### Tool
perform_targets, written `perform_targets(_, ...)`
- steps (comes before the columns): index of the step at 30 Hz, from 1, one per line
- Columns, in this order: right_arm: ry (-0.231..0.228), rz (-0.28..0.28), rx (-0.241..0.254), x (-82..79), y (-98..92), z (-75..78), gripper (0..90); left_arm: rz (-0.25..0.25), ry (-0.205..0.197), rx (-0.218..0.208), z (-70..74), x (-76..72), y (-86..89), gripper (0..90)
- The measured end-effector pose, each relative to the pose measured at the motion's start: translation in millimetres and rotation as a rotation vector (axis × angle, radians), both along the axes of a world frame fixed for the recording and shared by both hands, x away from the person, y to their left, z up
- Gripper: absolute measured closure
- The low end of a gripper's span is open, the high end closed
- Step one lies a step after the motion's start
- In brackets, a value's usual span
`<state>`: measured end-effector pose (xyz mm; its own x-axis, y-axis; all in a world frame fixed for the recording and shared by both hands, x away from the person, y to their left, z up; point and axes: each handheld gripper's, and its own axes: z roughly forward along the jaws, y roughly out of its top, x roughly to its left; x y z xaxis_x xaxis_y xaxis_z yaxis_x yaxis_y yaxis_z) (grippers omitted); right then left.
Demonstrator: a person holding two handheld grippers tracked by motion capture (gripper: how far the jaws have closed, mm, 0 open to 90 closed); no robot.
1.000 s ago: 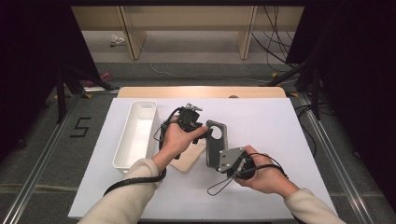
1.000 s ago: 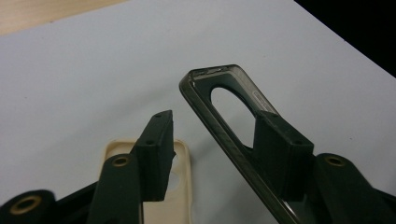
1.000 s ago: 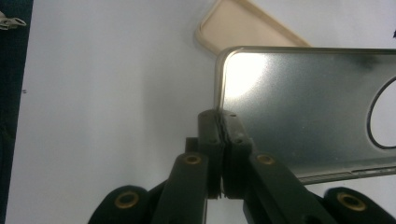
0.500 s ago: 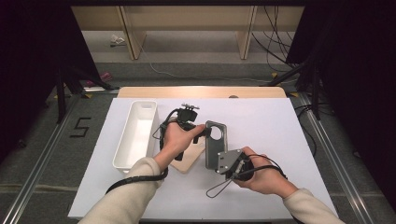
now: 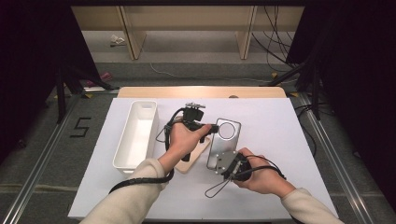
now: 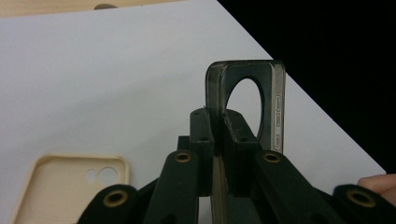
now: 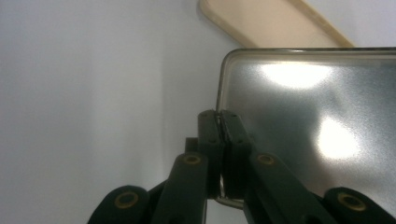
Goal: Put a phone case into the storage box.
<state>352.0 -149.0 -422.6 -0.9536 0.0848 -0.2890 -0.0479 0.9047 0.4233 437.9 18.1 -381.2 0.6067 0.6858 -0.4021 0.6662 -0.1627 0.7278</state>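
Note:
A smoky grey translucent phone case [image 5: 225, 140] is held just above the white table between both grippers. My left gripper [image 5: 215, 127] has just been closing and is now shut on the case's top end [image 6: 273, 107], beside the large round camera cutout; the jaws [image 6: 217, 121] pinch its rim. My right gripper [image 5: 223, 163] is shut on the opposite end, and its jaws [image 7: 219, 121] clamp the edge of the case [image 7: 317, 130] near a corner. A beige phone case [image 5: 194, 158] lies flat on the table under my left hand, with its inside facing up [image 6: 65, 186].
A long white tray [image 5: 142, 103] stands empty at the left of the white table top. The beige case [image 7: 271, 23] lies just beyond the grey one in the right gripper view. Dark floor and shelving lie past the table's far edge.
The left gripper's jaws have come together onto the grey case's top end. Both hands have stayed nearly where they were, and the right gripper keeps its hold.

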Motion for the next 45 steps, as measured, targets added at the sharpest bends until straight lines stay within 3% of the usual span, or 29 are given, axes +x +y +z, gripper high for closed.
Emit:
perform_targets(6,-0.015,-0.019,0.001,2.6,-1.6,-1.6,83.9,-0.016,-0.061,0.005,3.4,-4.0,-1.3,83.8)
perform_targets(8,-0.019,-0.048,0.024,2.9,-2.7,-2.9,70.7,-0.016,-0.091,0.008,4.2,-3.5,1.0,83.8)
perform_targets(9,-0.019,-0.048,0.024,2.9,-2.7,-2.9,70.7,-0.016,-0.091,0.008,4.2,-3.5,1.0,83.7)
perform_targets(10,-0.032,-0.067,0.047,3.8,-3.6,-3.5,59.9,-0.014,-0.109,0.009,4.2,-3.3,1.7,83.7)
perform_targets(11,-0.037,-0.085,0.071,4.8,-4.3,-3.5,55.1,-0.012,-0.123,0.013,4.4,-3.3,2.5,83.7)
perform_targets(12,-0.032,-0.098,0.087,6.1,-5.5,-2.9,50.5,-0.012,-0.147,0.016,4.5,-3.4,4.6,83.7)
perform_targets(13,-0.032,-0.098,0.087,6.1,-5.5,-2.9,50.5,-0.012,-0.147,0.016,4.5,-3.4,4.6,83.7)
perform_targets(15,-0.019,-0.131,0.129,7.5,-8.6,-1.4,41.1,-0.006,-0.167,0.018,5.1,-4.0,7.1,83.7)
perform_targets(16,-0.002,-0.16,0.174,9.0,-13.5,0.8,34.7,-0.005,-0.183,0.013,6.0,-4.3,10.2,83.6)
perform_targets(18,0.005,-0.176,0.192,9.8,-16.1,1.5,31.6,0.001,-0.192,0.013,6.6,-4.6,12.0,83.6)
perform_targets(19,0.008,-0.217,0.231,9.7,-21.5,3.1,24.5,0.008,-0.206,0.012,8.0,-4.9,15.8,83.6)
perform_targets(21,0.006,-0.238,0.249,9.8,-24.1,3.6,22.1,0.015,-0.21,0.007,8.6,-5.1,18.2,83.6)
perform_targets(23,0.019,-0.267,0.33,9.8,-33.1,8.0,20.8,0.026,-0.224,0.011,9.7,-5.1,23.0,83.6)
perform_targets(24,0.019,-0.267,0.33,9.8,-33.1,8.0,20.8,0.031,-0.226,0.009,10.0,-5.1,25.4,83.6)
perform_targets(26,0.02,-0.299,0.386,10.1,-39.8,12.0,18.3,0.041,-0.234,0.007,10.7,-4.8,30.4,83.6)
perform_targets(45,-0.001,-0.374,0.442,12.3,-61.9,8.9,17.0,0.085,-0.3,-0.003,25.9,-9.9,75.0,83.6)
